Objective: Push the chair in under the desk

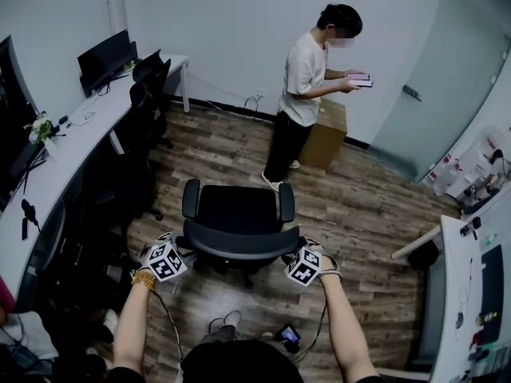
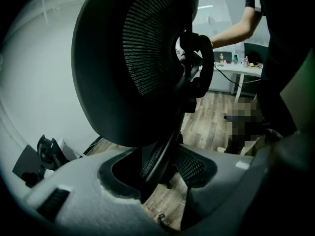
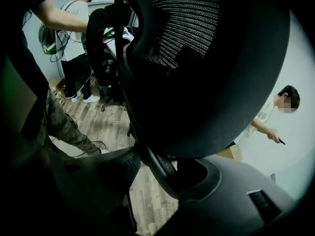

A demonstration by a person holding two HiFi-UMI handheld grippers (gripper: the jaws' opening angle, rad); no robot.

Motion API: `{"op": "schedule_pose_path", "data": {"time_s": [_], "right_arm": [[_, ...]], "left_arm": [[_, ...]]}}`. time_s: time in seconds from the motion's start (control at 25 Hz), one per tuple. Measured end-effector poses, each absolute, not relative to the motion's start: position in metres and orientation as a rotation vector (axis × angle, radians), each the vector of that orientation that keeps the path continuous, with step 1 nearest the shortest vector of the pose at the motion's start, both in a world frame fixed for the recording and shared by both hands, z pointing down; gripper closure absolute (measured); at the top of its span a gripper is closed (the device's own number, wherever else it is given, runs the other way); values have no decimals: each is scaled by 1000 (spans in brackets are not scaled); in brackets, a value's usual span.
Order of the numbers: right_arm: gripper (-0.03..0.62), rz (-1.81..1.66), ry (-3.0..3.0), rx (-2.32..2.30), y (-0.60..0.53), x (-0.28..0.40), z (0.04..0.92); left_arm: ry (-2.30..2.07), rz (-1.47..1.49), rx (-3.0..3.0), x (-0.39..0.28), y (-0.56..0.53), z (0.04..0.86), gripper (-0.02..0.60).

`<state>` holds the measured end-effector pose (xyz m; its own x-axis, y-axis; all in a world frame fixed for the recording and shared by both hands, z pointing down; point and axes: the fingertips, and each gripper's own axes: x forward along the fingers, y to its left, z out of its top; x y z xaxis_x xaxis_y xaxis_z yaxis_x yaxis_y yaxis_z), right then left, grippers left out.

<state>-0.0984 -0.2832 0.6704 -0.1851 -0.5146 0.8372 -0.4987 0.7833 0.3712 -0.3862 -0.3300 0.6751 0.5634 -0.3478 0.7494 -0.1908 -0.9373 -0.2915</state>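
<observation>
Chair [image 1: 238, 222] stood mid wood floor [image 1: 359, 206], apart from white benches [image 1: 76, 146]; L tongs [image 2: 157, 176], R tongs [image 3: 162, 173] clamped on chair back; person [image 1: 307, 78] seen by box [image 1: 327, 134].

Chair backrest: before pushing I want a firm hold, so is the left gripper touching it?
Touching. The left gripper view shows the backrest edge wedged between the fingers of the left gripper, mesh against one pad.
</observation>
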Motion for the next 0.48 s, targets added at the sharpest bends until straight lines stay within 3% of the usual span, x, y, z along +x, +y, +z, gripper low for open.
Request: {"op": "schedule_pose_path", "data": {"time_s": [0.48], "right_arm": [[361, 41, -1786, 865, -251, -56, 671]], "left_arm": [[326, -1278, -2616, -339, -321, 674, 364]]}}
